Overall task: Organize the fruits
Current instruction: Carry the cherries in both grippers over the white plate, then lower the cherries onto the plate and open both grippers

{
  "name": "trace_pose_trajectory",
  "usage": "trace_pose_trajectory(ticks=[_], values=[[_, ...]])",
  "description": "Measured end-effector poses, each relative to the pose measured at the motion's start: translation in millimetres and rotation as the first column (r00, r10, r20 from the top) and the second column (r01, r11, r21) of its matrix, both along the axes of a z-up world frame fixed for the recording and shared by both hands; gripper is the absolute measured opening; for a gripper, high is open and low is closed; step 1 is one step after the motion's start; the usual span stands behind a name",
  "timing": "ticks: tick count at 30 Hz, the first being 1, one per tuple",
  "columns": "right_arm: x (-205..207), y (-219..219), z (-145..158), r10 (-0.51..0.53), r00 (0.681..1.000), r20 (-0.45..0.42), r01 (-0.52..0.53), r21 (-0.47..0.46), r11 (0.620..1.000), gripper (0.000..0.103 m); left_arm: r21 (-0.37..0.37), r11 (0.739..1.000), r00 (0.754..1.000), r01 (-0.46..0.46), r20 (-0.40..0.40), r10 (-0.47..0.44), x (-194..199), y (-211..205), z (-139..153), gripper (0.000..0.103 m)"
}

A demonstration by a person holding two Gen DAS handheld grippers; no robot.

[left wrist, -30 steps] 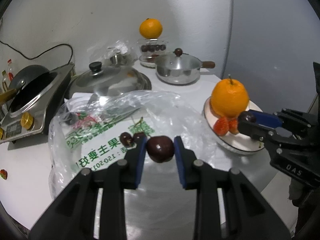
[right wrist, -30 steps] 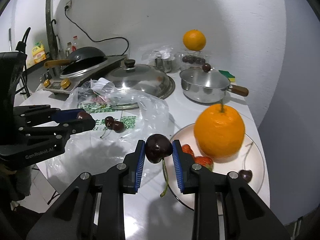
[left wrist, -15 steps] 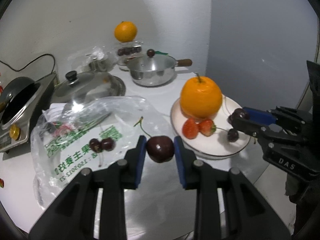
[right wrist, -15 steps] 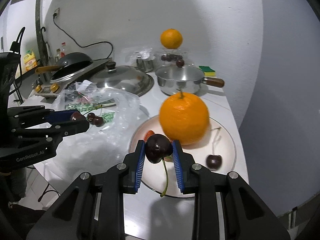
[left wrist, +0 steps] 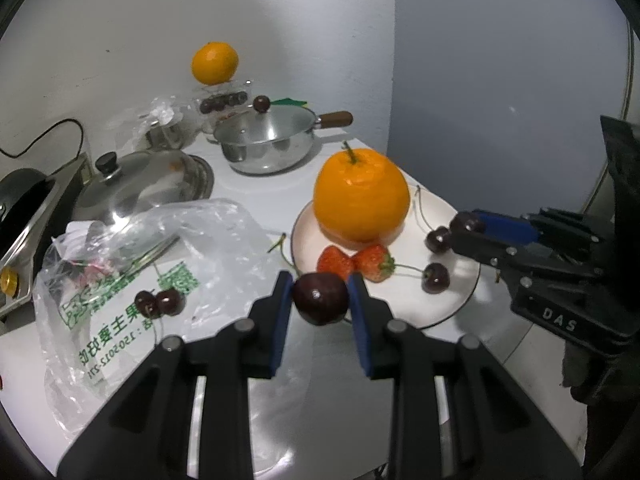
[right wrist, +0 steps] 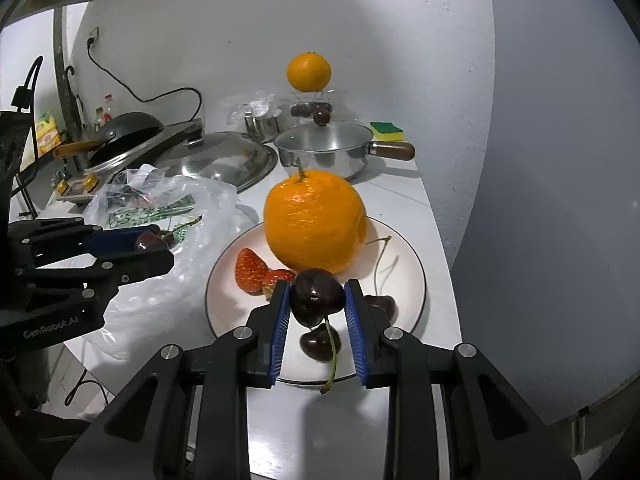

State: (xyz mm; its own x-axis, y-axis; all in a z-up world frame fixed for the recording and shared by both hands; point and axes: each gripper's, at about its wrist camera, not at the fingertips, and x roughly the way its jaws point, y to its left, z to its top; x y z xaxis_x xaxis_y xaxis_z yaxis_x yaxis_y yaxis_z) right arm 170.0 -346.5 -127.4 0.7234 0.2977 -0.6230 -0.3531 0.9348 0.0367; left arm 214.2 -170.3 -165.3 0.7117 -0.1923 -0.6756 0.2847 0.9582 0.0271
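Left wrist view shows the left gripper clamped narrowly on a dark cherry, poised over the near rim of the white plate, probably because the fruit is being gathered there beside the orange, two strawberries and loose cherries. Two more cherries wait on the plastic bag. Right wrist view shows the right gripper likewise closed tight on another cherry, its stem hanging down above the plate.
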Motion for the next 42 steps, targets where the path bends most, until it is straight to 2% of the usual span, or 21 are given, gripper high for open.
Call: trace_pose_trajectory(ticks=[23, 39, 42], values=[[25.4, -6.5, -23.0, 0.014, 0.999, -0.049, -0.014, 0.007, 1.000, 0.029, -0.012, 0.998, 0.994, 0.069, -0.085, -0.070, 22.3, -38.8, -33.3, 0.029], [26.9, 0.4, -24.8, 0.001, 0.998, -0.057, -0.002, -0.015, 1.000, 0.029, -0.039, 0.996, 0.993, 0.081, -0.089, -0.084, 23.6, -35.5, -30.4, 0.034], [25.6, 1.8, -22.4, -0.003, 0.999, -0.051, 0.002, -0.018, 1.000, 0.036, -0.040, 0.996, 0.994, 0.075, -0.080, -0.078, 22.1, -32.8, -27.6, 0.034]])
